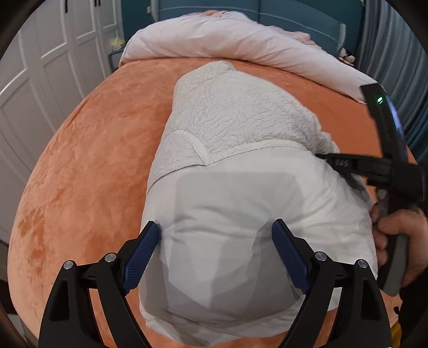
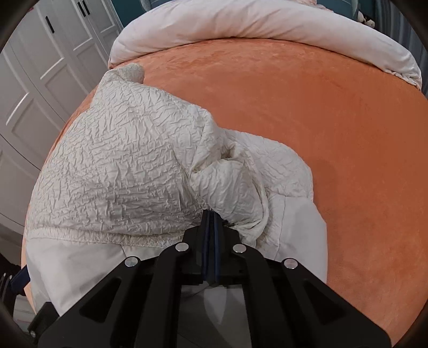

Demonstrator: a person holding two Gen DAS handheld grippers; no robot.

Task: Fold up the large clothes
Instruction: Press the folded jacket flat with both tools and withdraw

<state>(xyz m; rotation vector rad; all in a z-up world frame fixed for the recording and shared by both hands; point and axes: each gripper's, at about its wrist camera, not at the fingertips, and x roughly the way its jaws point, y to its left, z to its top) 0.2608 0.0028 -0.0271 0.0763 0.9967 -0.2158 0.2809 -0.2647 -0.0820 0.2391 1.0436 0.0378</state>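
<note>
- On the bed [image 2: 321, 107], a fold of the jacket [image 2: 120, 160] is pinched by the right claw [image 2: 212, 222]; the thick cloth could be pulled loose.
- The left claw [image 1: 214, 241] is spread wide above the jacket, so nothing is pinned there and the whole jacket could be dragged.

We observed a bed [image 1: 88, 150] covered in orange plush, a pale duvet [image 1: 240, 45] bunched at its far end, white panelled wardrobe doors [image 1: 40, 80] left, and a teal wall [image 1: 136, 18] behind.

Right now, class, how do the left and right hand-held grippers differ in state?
1. The left hand-held gripper has its jaws spread wide; the right hand-held gripper is shut.
2. The left holds nothing, its pads either side of the white jacket's smooth lining; the right pinches a bunch of its crinkled fabric.
Both are over the orange bed.
</note>
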